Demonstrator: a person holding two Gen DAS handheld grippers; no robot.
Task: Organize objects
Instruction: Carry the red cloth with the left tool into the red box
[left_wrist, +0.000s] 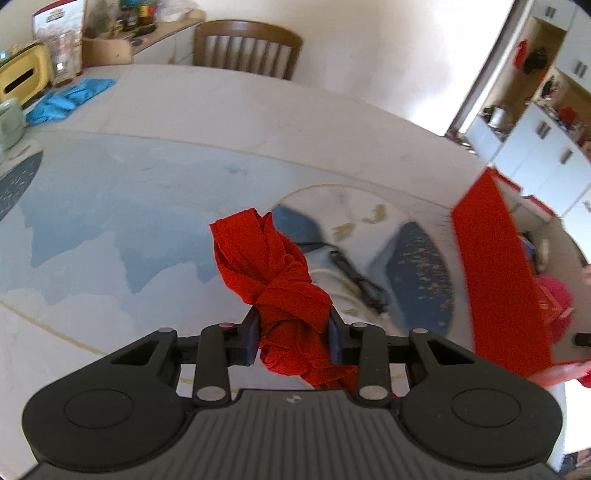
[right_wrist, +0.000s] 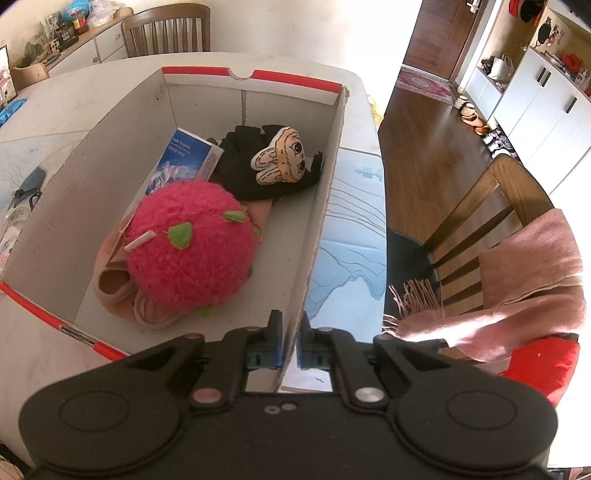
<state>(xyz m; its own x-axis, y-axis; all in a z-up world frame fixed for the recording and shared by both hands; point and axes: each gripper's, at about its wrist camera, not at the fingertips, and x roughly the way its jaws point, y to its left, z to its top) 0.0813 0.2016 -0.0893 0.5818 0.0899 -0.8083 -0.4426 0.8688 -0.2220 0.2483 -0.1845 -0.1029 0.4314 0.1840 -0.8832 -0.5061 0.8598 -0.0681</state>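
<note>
A knotted bundle of red ribbon is clamped between the nearly closed pads of the left gripper and is held above the table, to the left of the cardboard box. The box's right wall is pinched by the right gripper, whose jaws are narrowed onto the thin board.

The ribbon is soft woven cloth, and a loose tail is seen hanging below the pads; it could probably snag on the box's red outer wall as the bundle is carried over. The corrugated wall is thin and could be bent or the light box tilted if it is pulled.

Inside the box a fuzzy pink plush ball, a black glove with a cartoon patch, a glossy blue packet and peach cloth are already packed, so little room is left.
</note>
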